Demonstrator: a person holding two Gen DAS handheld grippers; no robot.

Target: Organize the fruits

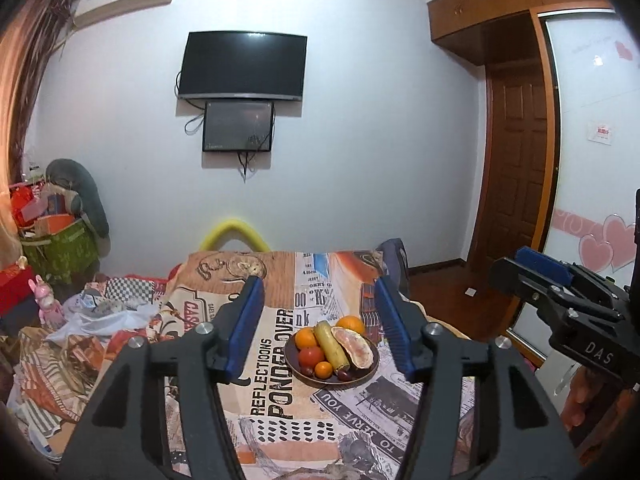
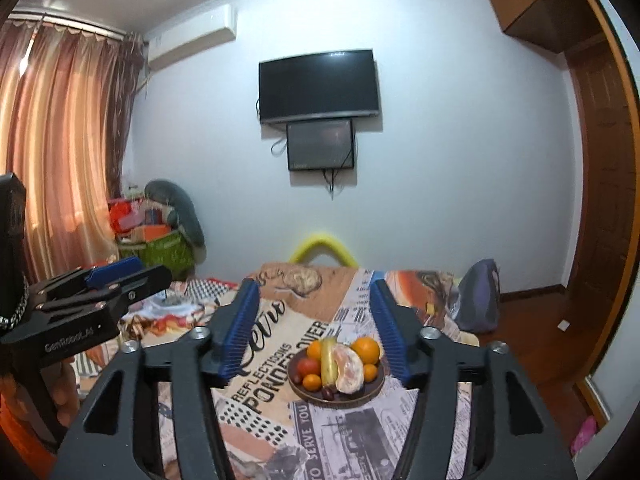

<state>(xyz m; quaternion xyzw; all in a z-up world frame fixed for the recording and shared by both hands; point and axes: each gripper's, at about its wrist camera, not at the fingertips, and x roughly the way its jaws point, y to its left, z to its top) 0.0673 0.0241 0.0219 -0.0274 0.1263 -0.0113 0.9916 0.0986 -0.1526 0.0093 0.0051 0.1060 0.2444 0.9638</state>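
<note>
Bedroom table (image 1: 280, 408), banana (image 1: 330, 347) lengthwise across plate (image 1: 298, 364) (upright-ish)

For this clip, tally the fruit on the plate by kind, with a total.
On the dark plate:
Oranges, large and small: 4
Banana: 1
Peeled pomelo piece: 1
Tomato-like red fruit: 1
Dark grape-like fruits: about 3, small and partly hidden
Total: about 10

Both grippers are open and hold nothing.

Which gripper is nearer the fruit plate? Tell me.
Neither clearly: left gripper and right gripper hover side by side, both short of the plate, which shows ahead between each one's open fingers.
</note>
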